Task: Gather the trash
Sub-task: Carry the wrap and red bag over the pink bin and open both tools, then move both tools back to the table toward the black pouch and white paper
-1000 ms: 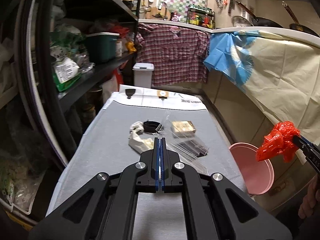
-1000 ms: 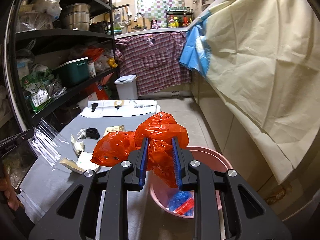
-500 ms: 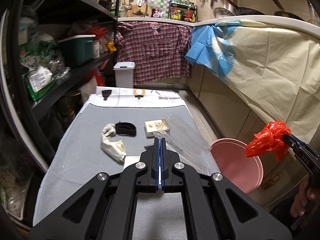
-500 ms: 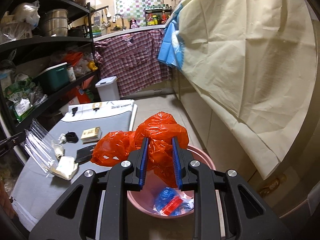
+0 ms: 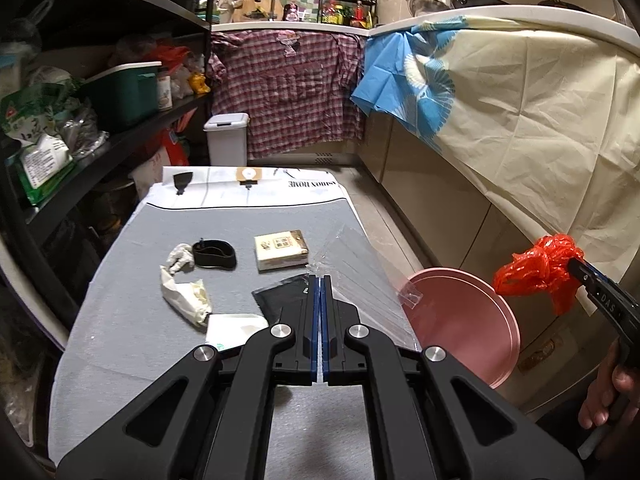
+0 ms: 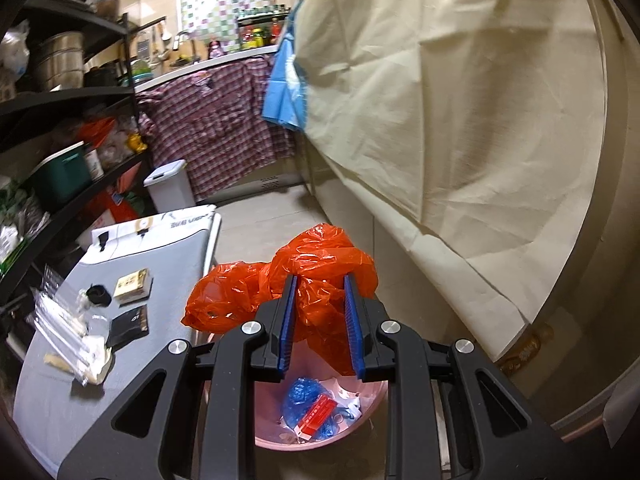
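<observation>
Your red bag is thin, glossy, crinkled plastic; the clear sleeve in your left gripper is shiny transparent film. The pink bin looks like smooth, matt plastic. The counter wears a grey, matt woven cloth. On it, the box is matt cardboard and the wrapper creased paper. Both grippers are matt black with ridged blue pads.
</observation>
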